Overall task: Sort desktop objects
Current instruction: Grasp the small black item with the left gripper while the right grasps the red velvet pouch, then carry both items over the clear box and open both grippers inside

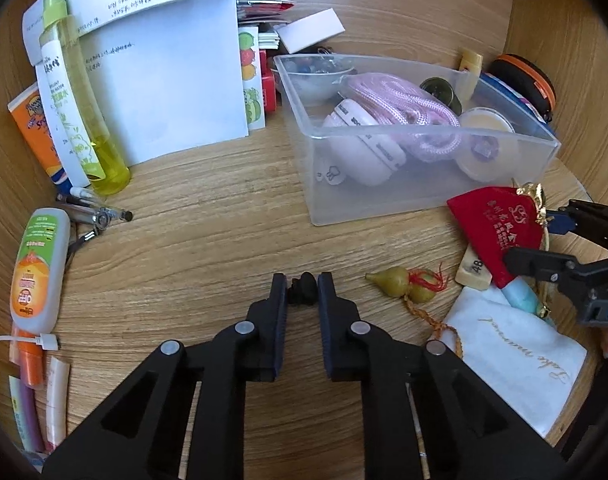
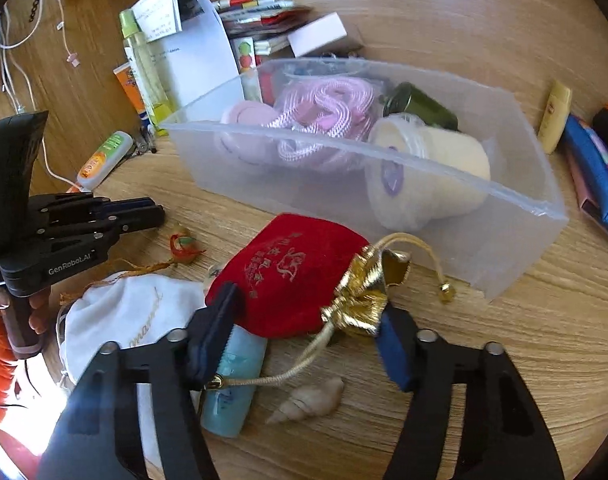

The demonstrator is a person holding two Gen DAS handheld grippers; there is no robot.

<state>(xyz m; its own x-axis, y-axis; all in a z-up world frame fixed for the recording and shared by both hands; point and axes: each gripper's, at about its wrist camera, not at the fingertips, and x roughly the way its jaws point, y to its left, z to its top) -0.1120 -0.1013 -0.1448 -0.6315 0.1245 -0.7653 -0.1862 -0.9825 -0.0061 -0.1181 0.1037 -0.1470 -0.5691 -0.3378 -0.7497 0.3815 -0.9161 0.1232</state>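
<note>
Left tongs (image 1: 302, 290) clamped on small black object (image 1: 304, 289), clear bin (image 1: 420, 200) beyond, wooden desk (image 1: 208, 248)

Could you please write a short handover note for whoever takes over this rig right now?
Left gripper: shut on a small black thing, low over the desk.
Right gripper: fingers on either side of the red pouch; firm grip not clear.
Done: pink cord, white case, cream tub and green jar lie in the clear bin.
Left: the black thing, red pouch, white pouch, blue tube, shell, gourd charm, plus bottles and papers beyond.
</note>
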